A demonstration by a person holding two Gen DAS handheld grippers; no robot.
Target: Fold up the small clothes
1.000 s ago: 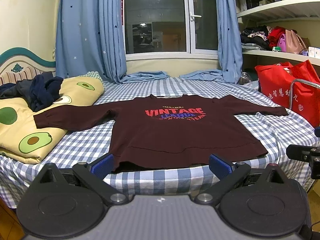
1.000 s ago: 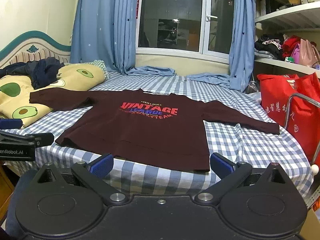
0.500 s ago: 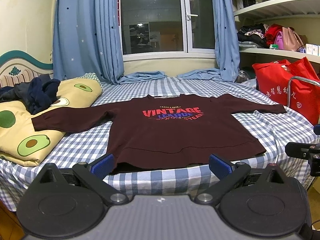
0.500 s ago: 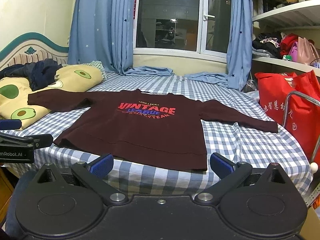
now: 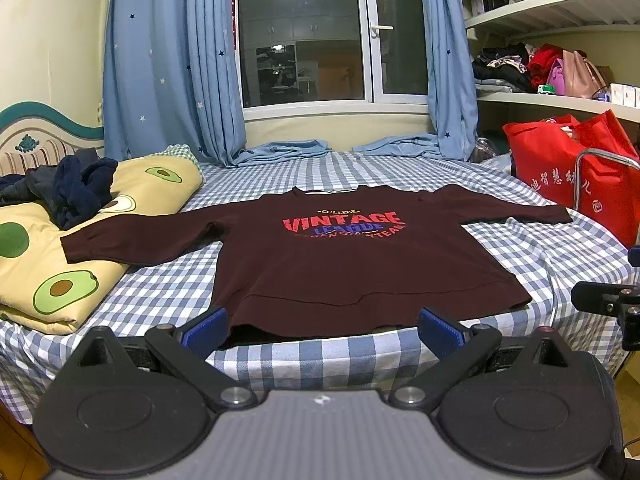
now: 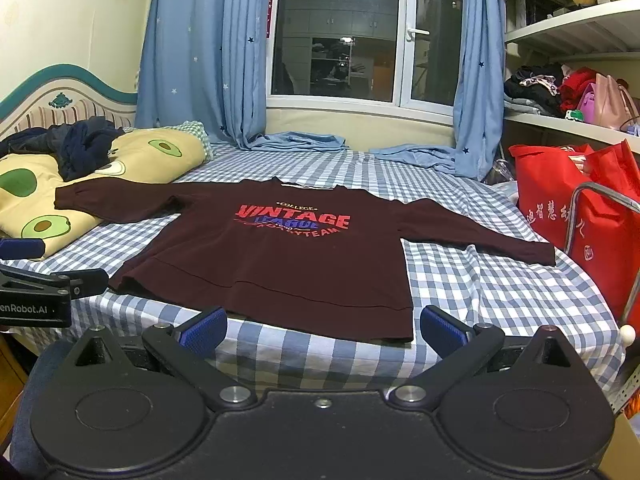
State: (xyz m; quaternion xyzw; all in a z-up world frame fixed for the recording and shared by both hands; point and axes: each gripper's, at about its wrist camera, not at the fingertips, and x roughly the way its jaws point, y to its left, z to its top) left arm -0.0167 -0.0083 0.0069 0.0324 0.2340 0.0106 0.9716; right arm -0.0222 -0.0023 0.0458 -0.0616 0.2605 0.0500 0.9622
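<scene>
Far left, a striped headboard (image 6: 60, 108) with teal trim. Against it a yellow avocado-print quilt (image 5: 52, 268), folded, with a heap of dark navy clothes (image 5: 76, 192) on top. Blue star-print curtains (image 5: 168, 64) hang either side of the dark window (image 5: 304, 36), their ends pooled on the bed.

Centre: a maroon long-sleeve sweatshirt (image 5: 344, 264) lies flat, face up, on the blue-and-white checked bedsheet (image 5: 168, 284). Red "VINTAGE" print on the chest, collar toward the window, hem toward the near bed edge. Both sleeves are spread out sideways; the left sleeve's cuff rests on the quilt, the right sleeve runs toward the red bag side. Unfolded.

Left gripper (image 5: 320, 326) is released, blue-padded fingers (image 5: 206, 326) spread wide, hovering just off the near bed edge in front of the hem, its left finger near the hem's left corner, holding nothing. Right gripper (image 6: 322, 326) is likewise spread wide and empty, in front of the hem's right part, not touching cloth. Each gripper shows at the edge of the other's view.

Right: red tote bags (image 6: 572, 216) with white characters beside the bed, a metal tube frame (image 6: 600, 196) in front of them. Above, white shelves (image 5: 560, 4) with clothes and a pink handbag (image 5: 576, 76).
</scene>
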